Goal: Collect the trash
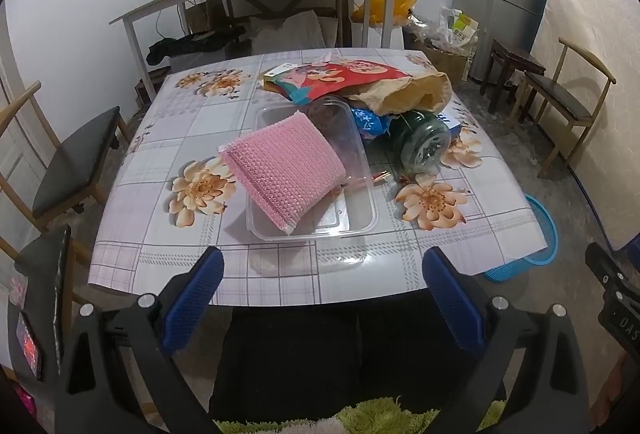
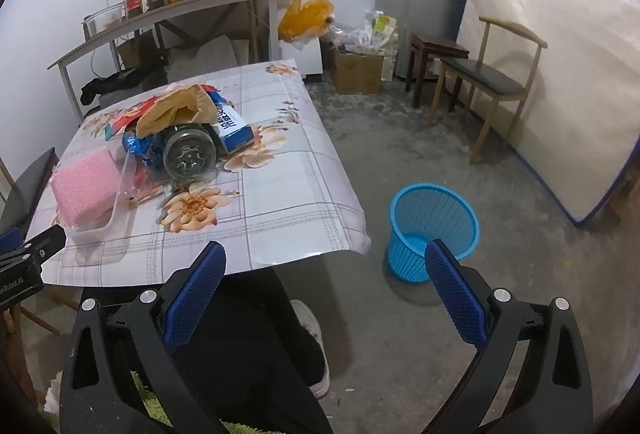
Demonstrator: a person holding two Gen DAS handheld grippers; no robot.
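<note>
Both the left gripper (image 1: 322, 298) and right gripper (image 2: 326, 294) hang released and empty short of the near edge of the floral-cloth table (image 1: 168, 234), no trash yet picked up. The litter sits mid-table: a pink sponge (image 1: 282, 173) in a clear plastic tray (image 1: 360, 201), a toppled glass jar (image 1: 424, 145), wrappers. The blue wastebasket (image 2: 434, 209) waits on the floor to the right; next, a reach forward to the nearest piece.

Both tongs held wide, empty

The left tongs (image 1: 322, 298) and right tongs (image 2: 326, 292) tilt steeply downward, blue pads spread far apart, gripping nothing; the person's dark-trousered legs show beneath them.
</note>
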